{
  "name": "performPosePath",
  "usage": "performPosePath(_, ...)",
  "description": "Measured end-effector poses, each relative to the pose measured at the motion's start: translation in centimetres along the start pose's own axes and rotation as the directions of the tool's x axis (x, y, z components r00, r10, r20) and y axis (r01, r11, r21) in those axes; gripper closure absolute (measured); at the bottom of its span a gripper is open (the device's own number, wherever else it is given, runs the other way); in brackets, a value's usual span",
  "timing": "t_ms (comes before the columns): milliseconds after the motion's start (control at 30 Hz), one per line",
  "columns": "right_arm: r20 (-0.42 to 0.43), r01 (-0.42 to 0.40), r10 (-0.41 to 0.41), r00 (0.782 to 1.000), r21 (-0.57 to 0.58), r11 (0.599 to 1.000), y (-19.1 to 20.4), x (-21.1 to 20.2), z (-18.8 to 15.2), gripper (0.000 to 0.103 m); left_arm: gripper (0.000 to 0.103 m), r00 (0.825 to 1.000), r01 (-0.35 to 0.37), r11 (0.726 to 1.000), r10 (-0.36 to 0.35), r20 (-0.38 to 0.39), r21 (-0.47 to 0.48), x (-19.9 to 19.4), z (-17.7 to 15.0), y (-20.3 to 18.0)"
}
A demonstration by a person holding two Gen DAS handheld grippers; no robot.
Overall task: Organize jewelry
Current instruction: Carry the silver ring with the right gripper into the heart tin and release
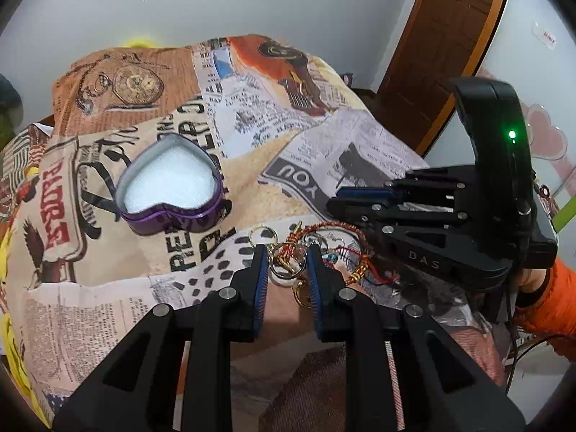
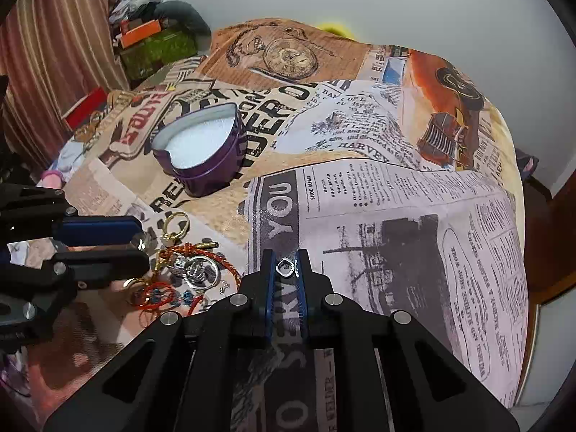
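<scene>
A purple heart-shaped tin (image 1: 169,187) with white padding stands open on the printed cloth; it also shows in the right wrist view (image 2: 201,151). A pile of jewelry (image 1: 316,248) lies in front of it: gold rings, a red-gold braided bracelet, red thread, silver pieces (image 2: 194,270). My left gripper (image 1: 287,255) is open, its fingers either side of gold rings (image 1: 284,262) in the pile. My right gripper (image 2: 286,264) is shut on a small silver ring (image 2: 284,267), held above the cloth, right of the pile. It appears from the side in the left wrist view (image 1: 338,199).
The newspaper-print cloth (image 2: 396,187) covers a humped surface that drops off at the right and far edges. A wooden door (image 1: 446,36) stands at the right. Boxes and clutter (image 2: 151,36) sit by a striped curtain at the far left.
</scene>
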State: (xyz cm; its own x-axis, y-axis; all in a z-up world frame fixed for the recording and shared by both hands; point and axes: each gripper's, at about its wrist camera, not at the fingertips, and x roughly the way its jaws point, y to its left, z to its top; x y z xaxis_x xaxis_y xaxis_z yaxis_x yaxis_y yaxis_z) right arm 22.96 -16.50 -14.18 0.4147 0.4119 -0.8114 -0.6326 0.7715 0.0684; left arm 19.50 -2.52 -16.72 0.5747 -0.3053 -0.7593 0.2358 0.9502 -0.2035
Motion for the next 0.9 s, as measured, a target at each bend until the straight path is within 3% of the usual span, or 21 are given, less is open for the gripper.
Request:
performPosePath(500, 0.141, -0.019, 0.019, 0.990, -0.002, 1.000, 3.1, -4.9, 3.0, 0.093, 0.083, 0.991, -0.064, 0.998, 0.066, 0.117, -0.018, -4.8, 1.8, 1.6)
performPosePath(900, 0.184, -0.078, 0.081, 0.980, -0.022, 0.997, 5.8, -3.3, 6.3, 0.093, 0.083, 0.978, -0.117, 0.991, 0.126, 0.167, -0.059, -6.2, 3.4, 5.4)
